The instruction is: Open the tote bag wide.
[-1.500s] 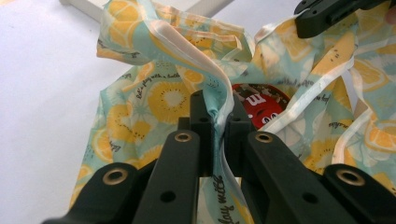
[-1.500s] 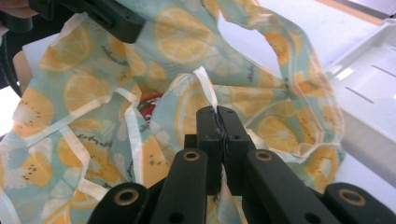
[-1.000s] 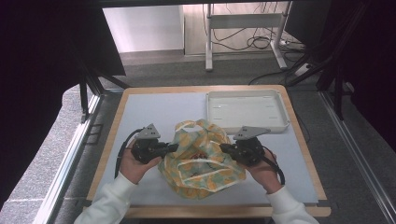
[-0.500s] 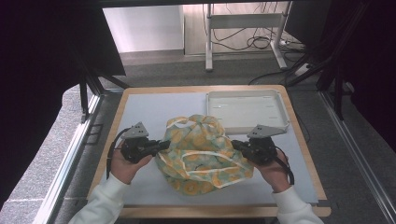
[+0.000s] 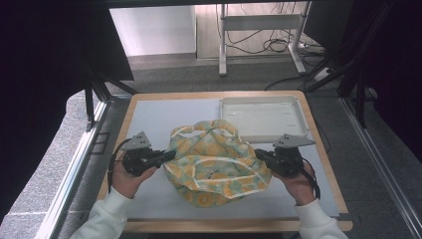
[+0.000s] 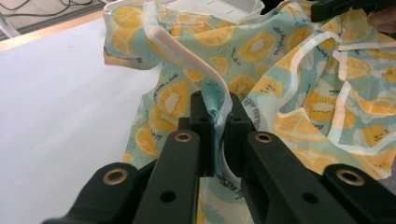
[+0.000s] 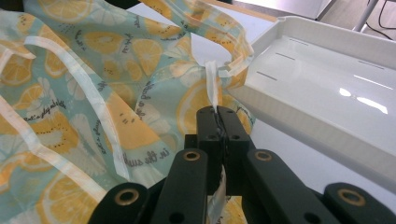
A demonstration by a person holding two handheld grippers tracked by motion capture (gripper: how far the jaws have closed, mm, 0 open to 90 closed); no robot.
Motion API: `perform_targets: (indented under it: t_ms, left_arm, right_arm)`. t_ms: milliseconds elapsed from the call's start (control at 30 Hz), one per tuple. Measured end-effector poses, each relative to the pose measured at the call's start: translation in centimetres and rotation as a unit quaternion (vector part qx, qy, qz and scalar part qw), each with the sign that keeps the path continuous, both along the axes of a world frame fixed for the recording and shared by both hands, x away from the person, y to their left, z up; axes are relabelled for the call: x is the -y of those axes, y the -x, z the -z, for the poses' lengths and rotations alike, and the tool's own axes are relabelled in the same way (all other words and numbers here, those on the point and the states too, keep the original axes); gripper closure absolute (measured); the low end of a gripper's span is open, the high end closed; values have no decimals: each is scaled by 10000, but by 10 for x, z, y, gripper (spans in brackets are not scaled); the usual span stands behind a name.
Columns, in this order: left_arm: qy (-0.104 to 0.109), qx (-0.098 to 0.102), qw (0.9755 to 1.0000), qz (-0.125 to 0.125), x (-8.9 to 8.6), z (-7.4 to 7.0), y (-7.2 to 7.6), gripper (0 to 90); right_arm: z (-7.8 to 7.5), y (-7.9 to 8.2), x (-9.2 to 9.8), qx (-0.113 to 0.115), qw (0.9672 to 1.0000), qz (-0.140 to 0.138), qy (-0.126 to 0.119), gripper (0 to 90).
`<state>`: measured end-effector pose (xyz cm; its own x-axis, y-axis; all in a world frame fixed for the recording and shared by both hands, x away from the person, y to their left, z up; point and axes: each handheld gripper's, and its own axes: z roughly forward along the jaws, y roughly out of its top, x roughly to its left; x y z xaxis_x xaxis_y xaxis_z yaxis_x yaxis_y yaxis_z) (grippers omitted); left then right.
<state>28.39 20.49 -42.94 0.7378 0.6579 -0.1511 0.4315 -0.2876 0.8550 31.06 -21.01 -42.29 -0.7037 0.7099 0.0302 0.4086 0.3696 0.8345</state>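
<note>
A crumpled cloth bag printed with orange slices on pale teal, with white trim, lies in the middle of the grey mat. My left gripper is shut on the bag's left edge; in the left gripper view the white-trimmed fabric is pinched between the jaws. My right gripper is shut on the bag's right edge, and the right gripper view has a thin fold of cloth clamped in the jaws. The bag is stretched between both grippers.
A white shallow tray sits at the back right of the mat, its near wall close beside my right gripper. The wooden table edge runs along the front. Metal frame legs and cables stand on the floor beyond.
Both hands have moved apart, left one leftward and right one rightward, spreading the bag wider between them. Both grips held.
</note>
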Motion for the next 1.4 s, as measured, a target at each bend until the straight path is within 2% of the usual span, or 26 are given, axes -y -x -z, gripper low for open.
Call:
perform_targets:
  t_ms: [133,433,700,833,1067,1400]
  left_arm:
    - [-6,15,10000,-13,-2,1,2,867]
    - [-2,2,10000,-21,-6,5,7,867]
    - [-7,-41,10000,51,-10,14,21,866]
    - [11,-148,9999,64,-15,24,29,866]
    - [0,-158,9998,110,-12,27,30,865]
    - [-195,-335,9990,208,-3,43,30,862]
  right_arm:
    - [0,1,3,-51,9999,20,-97,882]
    - [1,6,7,-66,9999,91,-64,882]
    - [4,13,11,-67,9999,141,-39,882]
    - [10,18,12,-132,9998,146,0,882]
    - [18,22,13,-206,9995,224,109,882]
    - [39,28,21,-505,9983,259,144,879]
